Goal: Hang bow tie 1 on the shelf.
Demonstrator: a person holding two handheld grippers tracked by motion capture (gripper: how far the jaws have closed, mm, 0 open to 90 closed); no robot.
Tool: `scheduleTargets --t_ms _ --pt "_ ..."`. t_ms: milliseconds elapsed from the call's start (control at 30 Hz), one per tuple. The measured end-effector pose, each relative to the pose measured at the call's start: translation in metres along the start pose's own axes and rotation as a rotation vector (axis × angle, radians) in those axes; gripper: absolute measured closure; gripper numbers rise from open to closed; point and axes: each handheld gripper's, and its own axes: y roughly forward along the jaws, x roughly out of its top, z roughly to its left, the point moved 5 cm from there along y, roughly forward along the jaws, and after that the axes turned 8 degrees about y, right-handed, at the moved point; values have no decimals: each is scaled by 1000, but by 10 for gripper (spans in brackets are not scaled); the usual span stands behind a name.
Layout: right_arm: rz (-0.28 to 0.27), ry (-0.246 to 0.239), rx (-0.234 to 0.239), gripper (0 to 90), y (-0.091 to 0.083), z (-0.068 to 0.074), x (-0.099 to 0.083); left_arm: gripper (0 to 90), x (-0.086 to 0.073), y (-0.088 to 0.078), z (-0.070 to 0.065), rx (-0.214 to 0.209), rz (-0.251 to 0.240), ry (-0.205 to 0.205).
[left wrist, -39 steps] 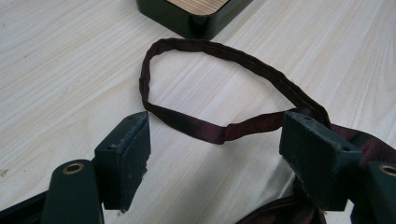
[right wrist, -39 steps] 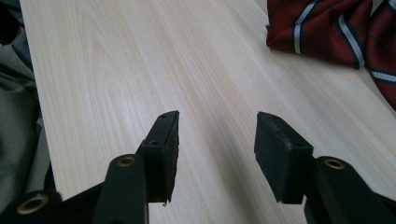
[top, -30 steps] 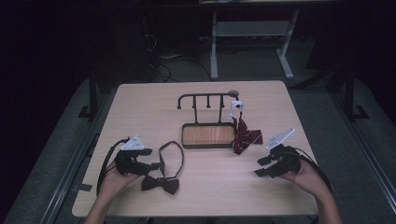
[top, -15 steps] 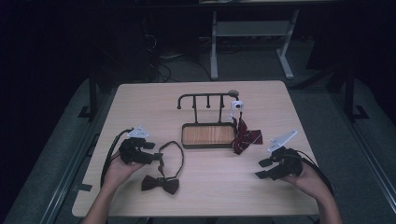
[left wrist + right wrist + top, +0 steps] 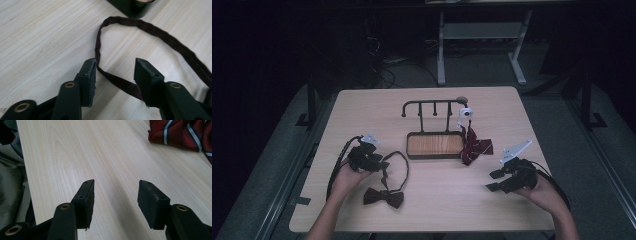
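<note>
Dark bow tie (image 5: 384, 197) lies lower left of centre on table (image 5: 362, 107), strap loop (image 5: 398, 162) curving up beside left gripper (image 5: 379, 165). In left gripper view, jaws gape wide astride strap, pads (image 5: 90, 75) not touching it. Left hand (image 5: 343, 176) reaches in from bottom edge, forearm angled up-right. Right gripper (image 5: 493, 180), lower right, jaws spread wide over bare wood, pointing left. Striped red tie (image 5: 474, 149) sits by rack (image 5: 434, 130), centre frame
</note>
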Motion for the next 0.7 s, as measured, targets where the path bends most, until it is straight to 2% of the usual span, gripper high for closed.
scheduleTargets --t_ms 33,100,333,433,500,567,600,633,700 --pt "-2 -1 1 471 0 0 0 555 0 1 1 5 -3 -6" --pt "-8 -4 0 471 -1 0 0 583 0 2 3 22 23 -1" --pt "-19 -3 4 471 -4 1 0 680 -1 6 4 35 58 24" --pt "-20 -4 5 471 -4 1 0 730 -2 8 4 39 59 23" --pt "-20 -5 5 471 -4 2 1 766 -2 8 4 50 68 35" --pt "-22 -9 4 471 -3 2 1 838 -2 8 3 49 68 46" --pt "-22 -4 7 471 -3 2 1 838 -1 9 3 55 71 52" --pt "-21 -5 6 471 -3 2 1 875 -1 9 2 51 70 56" --pt "-18 -7 7 469 -2 2 0 891 -1 8 2 44 75 73"
